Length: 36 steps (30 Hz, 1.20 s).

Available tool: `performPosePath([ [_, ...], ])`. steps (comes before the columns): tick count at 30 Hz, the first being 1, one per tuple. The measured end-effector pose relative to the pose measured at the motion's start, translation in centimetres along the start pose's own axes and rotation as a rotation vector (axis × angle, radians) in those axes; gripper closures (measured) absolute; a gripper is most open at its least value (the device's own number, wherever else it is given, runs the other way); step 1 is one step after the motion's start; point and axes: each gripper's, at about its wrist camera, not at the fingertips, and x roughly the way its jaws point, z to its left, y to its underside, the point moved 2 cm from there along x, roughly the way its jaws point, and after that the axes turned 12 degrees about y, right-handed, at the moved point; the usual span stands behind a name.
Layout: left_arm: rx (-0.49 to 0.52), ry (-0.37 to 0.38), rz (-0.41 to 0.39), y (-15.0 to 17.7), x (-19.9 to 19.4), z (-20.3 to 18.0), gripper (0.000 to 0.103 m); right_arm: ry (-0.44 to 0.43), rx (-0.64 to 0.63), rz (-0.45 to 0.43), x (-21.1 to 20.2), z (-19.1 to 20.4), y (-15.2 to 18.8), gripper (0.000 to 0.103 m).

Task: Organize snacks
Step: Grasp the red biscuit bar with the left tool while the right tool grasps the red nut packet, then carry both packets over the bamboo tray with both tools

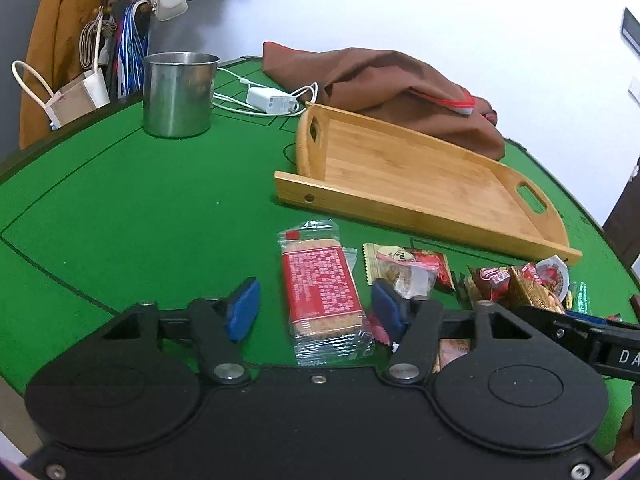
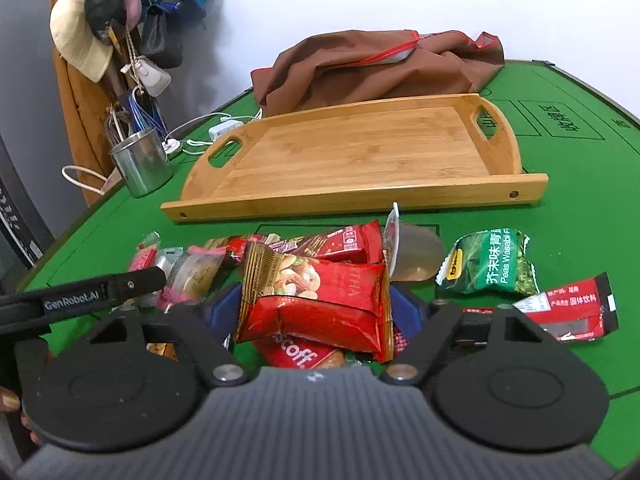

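A clear-wrapped cracker pack with a red label lies on the green table between the blue pads of my left gripper. Both pads stand apart from it, so the gripper is open. My right gripper is open around a red nut bag on top of the snack pile. Its pads sit close beside the bag's two sides and are partly hidden by it. The bamboo tray lies just beyond the snacks with nothing in it.
A steel cup stands at the far left. A brown cloth and a white charger with its cable lie behind the tray. A green wasabi pea pack, a jelly cup and a red sachet lie to the right.
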Motion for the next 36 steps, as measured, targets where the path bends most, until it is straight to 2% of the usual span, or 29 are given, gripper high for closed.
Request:
performPosePath([
  [5,-0.057,0.037,-0.021,-0.1,0.0,0.7,0.068,-0.010,0.007,-0.006,-0.2,-0.2,0.1,0.026],
  [6,-0.064,0.048,-0.025,0.0,0.0,0.7,0.069,-0.012,0.010,-0.006,-0.3,-0.3,0.2,0.027],
  [15,-0.084,0.068,-0.057,-0.2,-1.1,1.1,0.071,-0.036,0.014,-0.019,-0.8,-0.7,0.2,0.032],
  [21,-0.019,0.065,-0.105,-0.8,-2.5,0.3,0.073,-0.063,0.013,-0.039,-1.8,-1.0,-0.1,0.033],
  [32,0.028,0.127,-0.112,-2.3,-2.1,-1.4,0.073,-0.056,-0.019,-0.092,-2.8,-1.7,-1.9,0.033],
  [36,0.078,0.138,-0.113,-3.3,-1.5,-2.8,0.073,-0.055,-0.026,-0.117,-2.8,-2.1,-3.4,0.033],
])
